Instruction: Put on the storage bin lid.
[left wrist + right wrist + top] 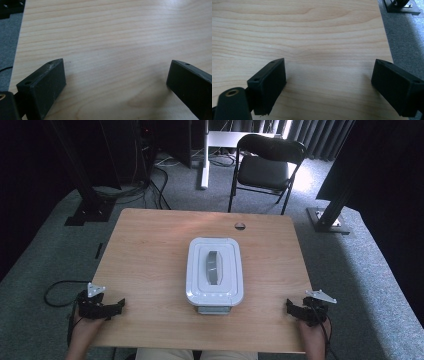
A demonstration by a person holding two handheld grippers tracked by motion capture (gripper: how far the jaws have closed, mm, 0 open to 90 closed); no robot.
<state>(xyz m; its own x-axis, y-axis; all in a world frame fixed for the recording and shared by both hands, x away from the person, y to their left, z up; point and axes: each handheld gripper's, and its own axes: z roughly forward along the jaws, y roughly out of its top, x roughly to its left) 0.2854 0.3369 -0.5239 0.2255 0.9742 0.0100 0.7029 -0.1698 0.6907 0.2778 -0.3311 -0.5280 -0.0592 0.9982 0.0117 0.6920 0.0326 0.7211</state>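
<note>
Two grippers wait at the near corners of the counter, and a white box sits in the middle.

The left gripper [116, 306] rests at the lower left of the high view and the right gripper [292, 307] at the lower right, each with its fingers spread wide and holding nothing. They look parked, well apart from the white box [214, 271], which lies closed with a grey handle [213, 268] on its lid, placed where both hands could likely reach it. The counter [145, 260] is pale wood with a small round hole [240, 225] near its far edge. Beyond it stand a black folding chair [267, 162], grey carpet [360, 270] and dark curtains.
</note>
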